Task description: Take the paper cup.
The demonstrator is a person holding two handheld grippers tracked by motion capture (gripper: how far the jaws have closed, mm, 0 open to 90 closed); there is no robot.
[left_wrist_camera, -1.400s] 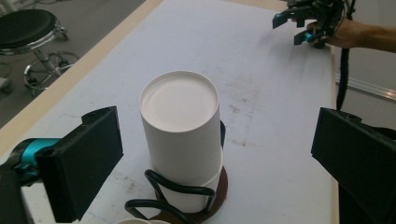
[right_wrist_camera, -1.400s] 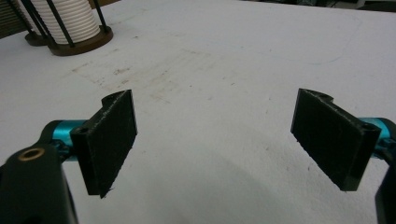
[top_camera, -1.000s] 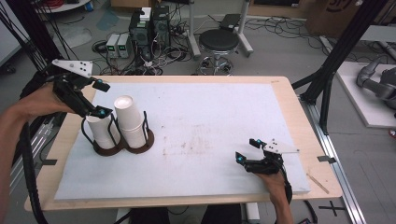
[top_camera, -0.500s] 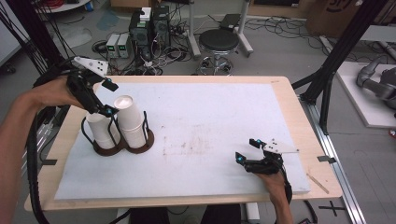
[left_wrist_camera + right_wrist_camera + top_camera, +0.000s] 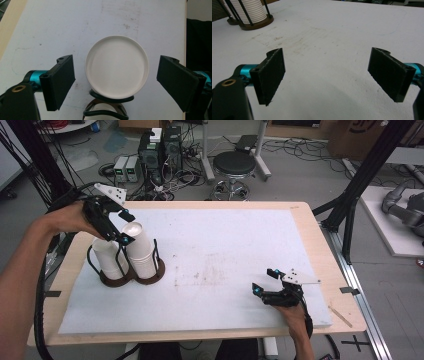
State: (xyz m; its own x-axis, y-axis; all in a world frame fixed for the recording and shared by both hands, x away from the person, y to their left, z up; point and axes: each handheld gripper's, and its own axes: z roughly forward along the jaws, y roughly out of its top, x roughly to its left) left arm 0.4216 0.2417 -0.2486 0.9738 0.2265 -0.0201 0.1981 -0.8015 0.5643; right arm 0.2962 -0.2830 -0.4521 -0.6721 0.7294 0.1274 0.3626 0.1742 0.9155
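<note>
From above, the left gripper point(image 5: 116, 222) hung over two cup stacks point(image 5: 139, 251) in a dark rack point(image 5: 131, 275); the right gripper point(image 5: 272, 289) rested near the table's point(image 5: 300, 220) front edge. The left gripper view showed jaws wide around a cup's point(image 5: 117, 66) rim, not touching. The right gripper view showed jaws wide, holding nothing, over the white mat point(image 5: 332, 37).

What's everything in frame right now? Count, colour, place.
White paper cup stacks: two, white, upright in the holder, table's left side.
Dark brown two-slot cup holder with black wire posts: one, under the stacks.
White foam mat: one, stained near the middle, covering the tabletop.
Light wooden table: one, under the mat.
Black round stool: one, on the floor beyond the table.
Computer towers: black, on the floor behind, cables around.
Left gripper: black, jaws open, above the nearer stack.
Right gripper: black, jaws open, low over bare mat at front right.
</note>
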